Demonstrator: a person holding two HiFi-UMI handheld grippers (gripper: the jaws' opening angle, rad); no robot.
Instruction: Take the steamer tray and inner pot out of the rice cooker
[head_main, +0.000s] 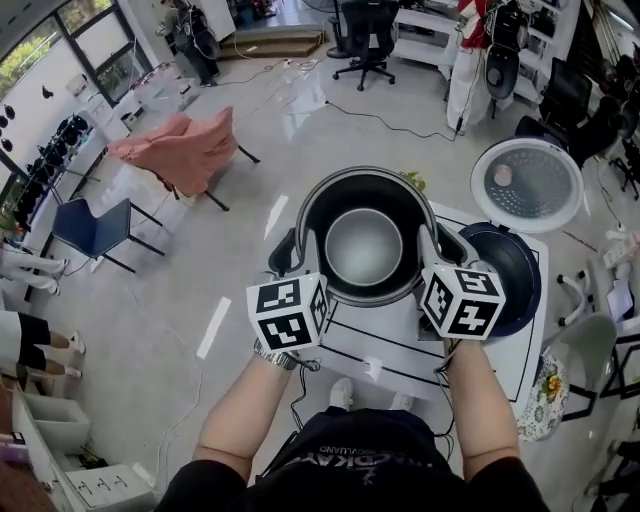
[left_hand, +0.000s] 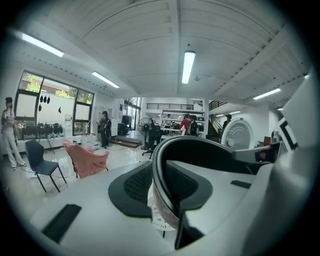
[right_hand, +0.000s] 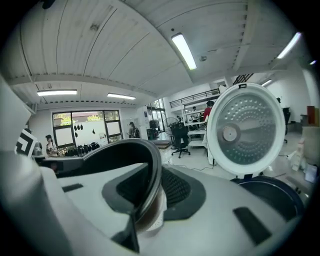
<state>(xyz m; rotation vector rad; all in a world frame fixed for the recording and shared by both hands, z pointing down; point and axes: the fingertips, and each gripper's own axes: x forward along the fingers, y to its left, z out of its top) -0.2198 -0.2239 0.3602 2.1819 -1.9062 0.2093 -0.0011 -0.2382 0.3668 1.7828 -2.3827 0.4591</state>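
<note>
Holding the lifted-out pot (head_main: 360, 240), left gripper (head_main: 303, 255) and right gripper (head_main: 432, 252) fingers pinch its rim; next, set it level on the counter (head_main: 395, 340).

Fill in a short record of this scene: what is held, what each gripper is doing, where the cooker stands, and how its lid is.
held item: inner pot, out of the cooker
left gripper: shut on the pot's left rim
right gripper: shut on the pot's right rim
rice cooker: on the white table, to the right of the pot
lid: open, standing up
</note>
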